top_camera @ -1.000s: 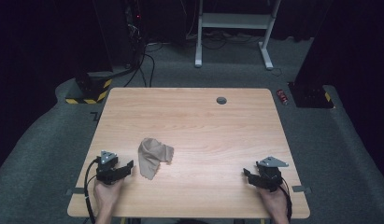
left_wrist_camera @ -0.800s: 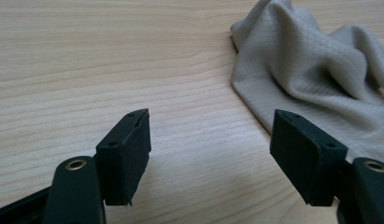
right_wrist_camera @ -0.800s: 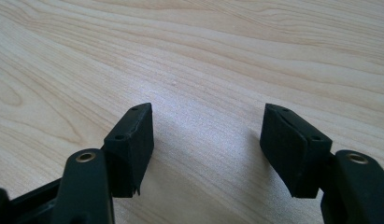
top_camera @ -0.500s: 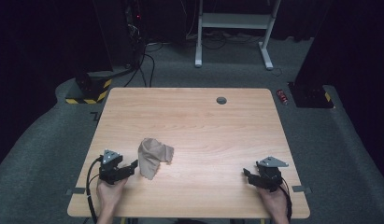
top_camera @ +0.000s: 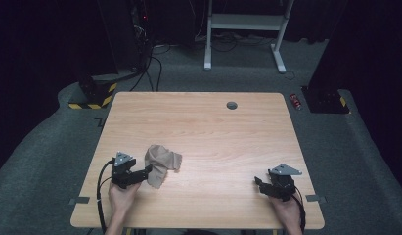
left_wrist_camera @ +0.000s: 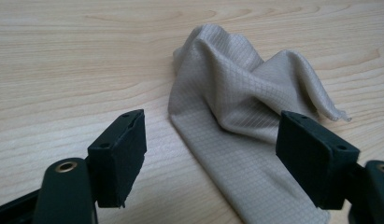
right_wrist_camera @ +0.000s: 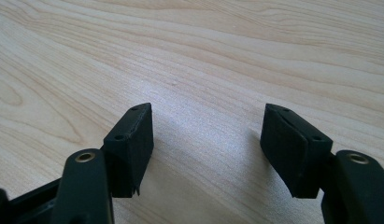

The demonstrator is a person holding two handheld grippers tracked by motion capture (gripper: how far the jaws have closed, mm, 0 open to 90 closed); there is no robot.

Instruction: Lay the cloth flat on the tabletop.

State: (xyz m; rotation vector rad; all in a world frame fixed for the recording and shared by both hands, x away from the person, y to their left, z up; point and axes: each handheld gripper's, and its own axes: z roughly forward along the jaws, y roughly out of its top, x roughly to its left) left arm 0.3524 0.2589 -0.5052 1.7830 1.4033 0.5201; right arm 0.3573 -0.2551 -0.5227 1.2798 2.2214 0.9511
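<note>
- Wooden table, light grain, rounded corners; a small dark round grommet sits near its far edge, right of centre.
- Beige cloth lies crumpled on the near left part of the table, well apart from the grommet. Fine grid weave shows in the left gripper view; the far part is bunched up into folds, the near part lies flat as a strip on the wood.
- Left gripper sits low over the table at the near left, held by the person's left hand. Its tips are at the near left edge of the cloth.
- In its own view the left gripper has jaws wide apart, the flat strip of cloth running between them. One jaw stands over bare wood, the other over the cloth's edge. Nothing is pinched; whether the pads touch the fabric is hard to judge from this angle, probably not.
- Right gripper rests at the near right of the table, held by the right hand, well apart from the cloth.
- In its own view the right gripper is also spread wide, bare wood between the jaws, nothing held.
- A black cable loops from the left gripper off the near edge.
- Beyond the table: grey carpet, a white frame at the far side, a small red can on the floor at the far right corner.
</note>
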